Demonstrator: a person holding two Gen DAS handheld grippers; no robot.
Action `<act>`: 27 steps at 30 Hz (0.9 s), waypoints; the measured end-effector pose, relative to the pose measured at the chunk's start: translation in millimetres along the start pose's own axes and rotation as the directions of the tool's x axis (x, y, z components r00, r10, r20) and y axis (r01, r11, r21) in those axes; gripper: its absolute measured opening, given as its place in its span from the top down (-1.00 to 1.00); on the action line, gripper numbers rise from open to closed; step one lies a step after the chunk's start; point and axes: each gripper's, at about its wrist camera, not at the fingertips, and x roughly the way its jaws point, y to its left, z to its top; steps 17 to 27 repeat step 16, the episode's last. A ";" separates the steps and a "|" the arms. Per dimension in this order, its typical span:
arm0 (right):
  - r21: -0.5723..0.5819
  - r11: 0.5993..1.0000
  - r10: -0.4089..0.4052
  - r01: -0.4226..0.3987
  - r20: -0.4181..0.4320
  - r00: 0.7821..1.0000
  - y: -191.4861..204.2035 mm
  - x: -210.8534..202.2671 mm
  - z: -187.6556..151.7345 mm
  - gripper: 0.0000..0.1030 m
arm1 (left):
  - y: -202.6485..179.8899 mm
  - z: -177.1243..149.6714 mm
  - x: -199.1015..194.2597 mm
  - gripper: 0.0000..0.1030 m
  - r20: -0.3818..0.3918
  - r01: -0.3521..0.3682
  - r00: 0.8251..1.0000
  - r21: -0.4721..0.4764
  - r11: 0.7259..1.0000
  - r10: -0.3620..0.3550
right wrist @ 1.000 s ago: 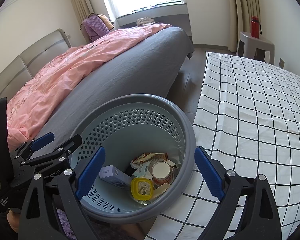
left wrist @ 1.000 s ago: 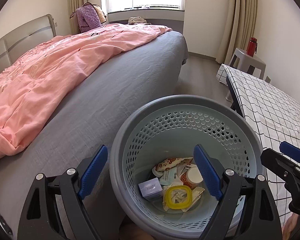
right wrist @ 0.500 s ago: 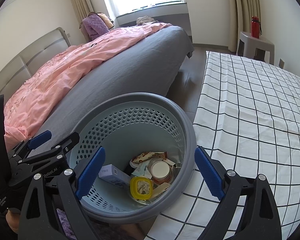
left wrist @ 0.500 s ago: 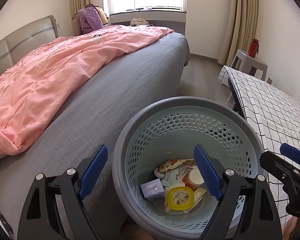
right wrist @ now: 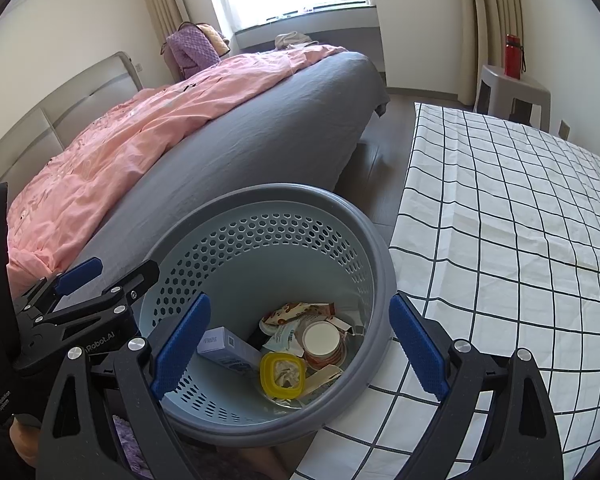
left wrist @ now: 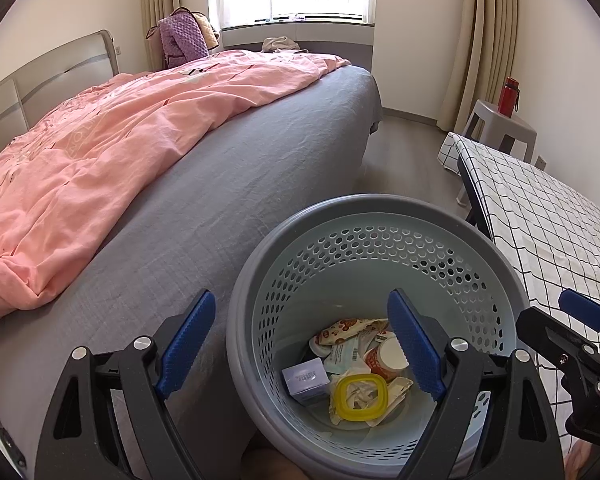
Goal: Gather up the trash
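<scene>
We see our left gripper (left wrist: pixel 302 344) and right gripper (right wrist: pixel 300 346): black triangular cut-out frames, silver round screws at the pivots, ribbed blue pads (left wrist: pixel 414 344). White lettering marks the left one's black side.

We see a grey-rimmed bin (left wrist: pixel 236 320) with pale blue holed walls. In it lie a yellow ring lid (left wrist: pixel 359 397), a lilac box (left wrist: pixel 305 378) and a red-spotted wrapper (left wrist: pixel 342 330). Left of the bin, a pink quilt (left wrist: pixel 120 152) covers a grey sheet (left wrist: pixel 260 168). Right of it, a white cloth (right wrist: pixel 512 216) bears black checks. Far right stands a red bottle (right wrist: pixel 512 56).
</scene>
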 end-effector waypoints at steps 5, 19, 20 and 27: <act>0.000 1.000 0.000 0.000 0.000 1.000 0.5 -0.1 0.2 -0.73 | 0.0 -0.2 -0.2 -0.63 0.001 -0.001 1.000 0.000 1.000 0.001; -0.001 1.000 0.000 0.000 0.000 1.000 0.4 0.0 0.0 -0.73 | -0.1 0.7 -1.6 -0.63 0.007 -0.005 1.000 0.002 1.000 0.005; -0.001 1.000 0.000 0.000 0.000 1.000 0.4 0.0 0.0 -0.73 | -0.1 0.7 -1.6 -0.63 0.007 -0.005 1.000 0.002 1.000 0.005; -0.001 1.000 0.000 0.000 0.000 1.000 0.4 0.0 0.0 -0.73 | -0.1 0.7 -1.6 -0.63 0.007 -0.005 1.000 0.002 1.000 0.005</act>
